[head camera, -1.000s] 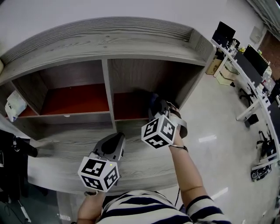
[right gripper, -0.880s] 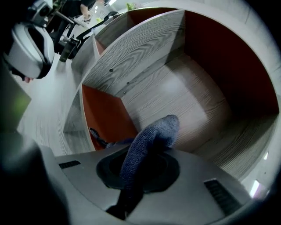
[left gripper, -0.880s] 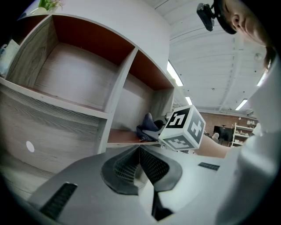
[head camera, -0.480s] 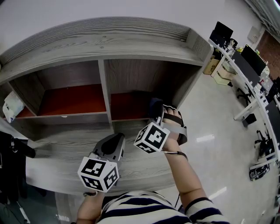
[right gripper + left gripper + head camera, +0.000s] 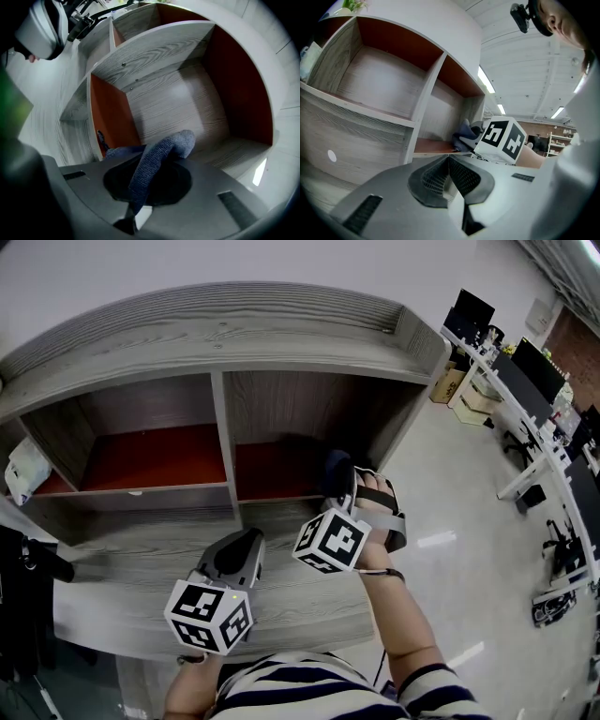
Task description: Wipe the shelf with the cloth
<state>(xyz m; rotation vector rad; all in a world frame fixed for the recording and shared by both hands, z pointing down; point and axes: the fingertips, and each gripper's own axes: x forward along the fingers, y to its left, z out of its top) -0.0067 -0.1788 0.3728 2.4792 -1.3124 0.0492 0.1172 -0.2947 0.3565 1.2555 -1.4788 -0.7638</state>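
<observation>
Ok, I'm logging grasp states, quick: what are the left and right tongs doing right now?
Left tongs: closed, nothing between them.
Right tongs: closed on the blue cloth.

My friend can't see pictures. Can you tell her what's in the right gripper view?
The right gripper has its jaws shut on a blue cloth, whose loose end curls upward. Beyond it is one open compartment of a shelf, with a grey wood-grain back and red-brown panels on two sides.
</observation>
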